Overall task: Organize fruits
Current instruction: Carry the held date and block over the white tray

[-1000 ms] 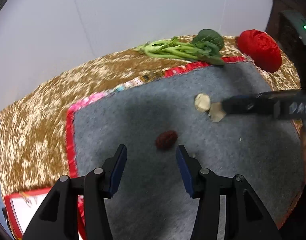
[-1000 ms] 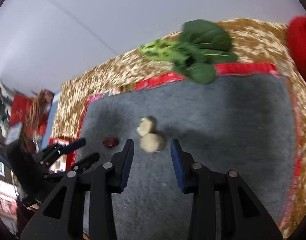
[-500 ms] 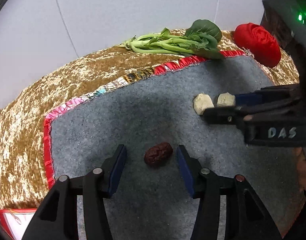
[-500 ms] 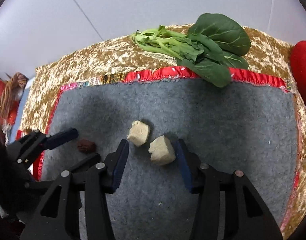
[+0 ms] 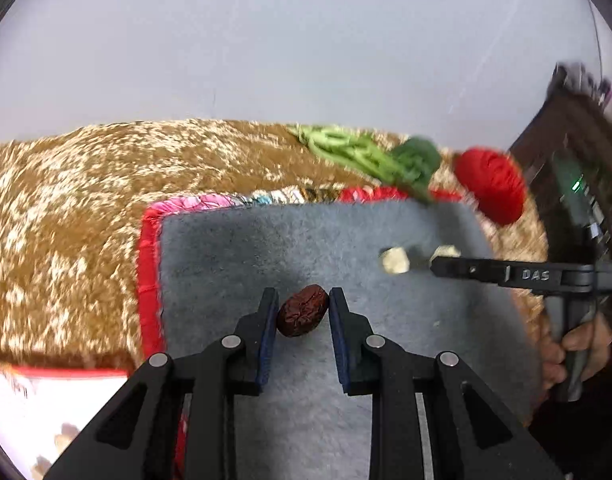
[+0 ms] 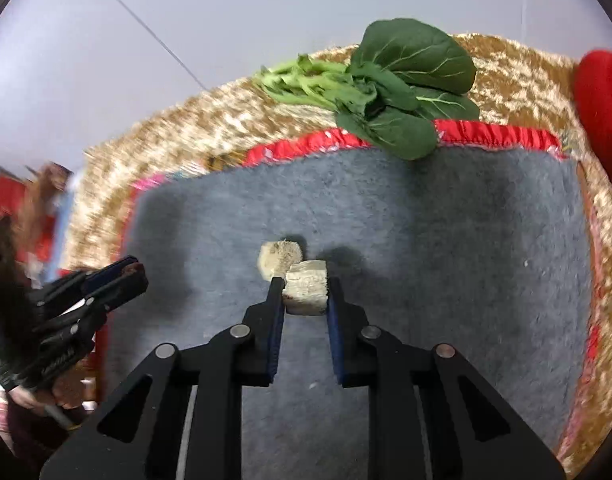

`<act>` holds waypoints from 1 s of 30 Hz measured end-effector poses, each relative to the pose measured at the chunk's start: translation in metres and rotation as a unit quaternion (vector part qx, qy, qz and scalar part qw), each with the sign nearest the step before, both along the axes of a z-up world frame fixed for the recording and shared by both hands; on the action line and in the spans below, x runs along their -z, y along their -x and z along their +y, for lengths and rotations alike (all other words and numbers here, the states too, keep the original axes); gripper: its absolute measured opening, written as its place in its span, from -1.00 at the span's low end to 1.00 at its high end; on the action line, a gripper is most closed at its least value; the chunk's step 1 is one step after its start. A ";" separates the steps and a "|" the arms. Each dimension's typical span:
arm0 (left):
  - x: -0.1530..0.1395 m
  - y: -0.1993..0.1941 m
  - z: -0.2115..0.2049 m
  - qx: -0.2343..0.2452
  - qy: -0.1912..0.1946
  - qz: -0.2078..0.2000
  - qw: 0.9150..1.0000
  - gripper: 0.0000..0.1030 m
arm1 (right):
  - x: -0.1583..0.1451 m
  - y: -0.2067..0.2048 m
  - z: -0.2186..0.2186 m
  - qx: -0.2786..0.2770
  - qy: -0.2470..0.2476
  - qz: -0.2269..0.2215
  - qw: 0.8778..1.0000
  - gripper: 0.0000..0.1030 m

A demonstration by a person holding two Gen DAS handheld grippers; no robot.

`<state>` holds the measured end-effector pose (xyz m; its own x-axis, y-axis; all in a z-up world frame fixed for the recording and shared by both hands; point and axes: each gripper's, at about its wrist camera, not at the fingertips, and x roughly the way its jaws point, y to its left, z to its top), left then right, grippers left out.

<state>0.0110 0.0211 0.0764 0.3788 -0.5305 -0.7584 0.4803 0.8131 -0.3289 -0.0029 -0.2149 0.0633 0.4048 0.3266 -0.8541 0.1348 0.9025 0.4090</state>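
Near the left edge of the grey mat, the left tongs clench the wrinkled red date; squeezing it across its middle should stop it rolling free. Toward the mat's centre, the right tongs grip one pale fruit chunk, touching a second chunk behind. Lifting straight up would likely avoid dragging that neighbour along.

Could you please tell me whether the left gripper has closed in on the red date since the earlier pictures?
Yes. The left gripper has advanced along the grey mat, and its fingers now clamp the red date.
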 end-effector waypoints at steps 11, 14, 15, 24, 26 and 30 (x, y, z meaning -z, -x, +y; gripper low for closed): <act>0.028 0.025 -0.050 0.074 -0.074 0.009 0.994 -0.52 | 0.004 0.014 -0.023 0.038 -0.083 0.015 0.996 -0.57; 0.019 0.025 -0.063 0.078 -0.060 -0.015 0.995 -0.52 | 0.003 0.018 -0.030 0.046 -0.095 0.014 0.994 -0.57; 0.015 0.023 -0.067 0.077 -0.051 -0.023 0.995 -0.52 | 0.002 0.019 -0.032 0.047 -0.092 0.012 0.995 -0.57; 0.011 0.017 -0.127 0.078 -0.062 -0.070 0.993 -0.52 | 0.004 0.028 -0.051 0.060 -0.093 0.014 0.994 -0.57; 0.007 0.019 -0.123 0.079 -0.069 -0.075 0.992 -0.52 | 0.004 0.029 -0.054 0.057 -0.091 0.013 0.994 -0.57; -0.019 0.023 -0.072 0.036 -0.079 -0.079 0.993 -0.52 | 0.009 0.029 -0.056 0.053 -0.095 0.021 0.994 -0.57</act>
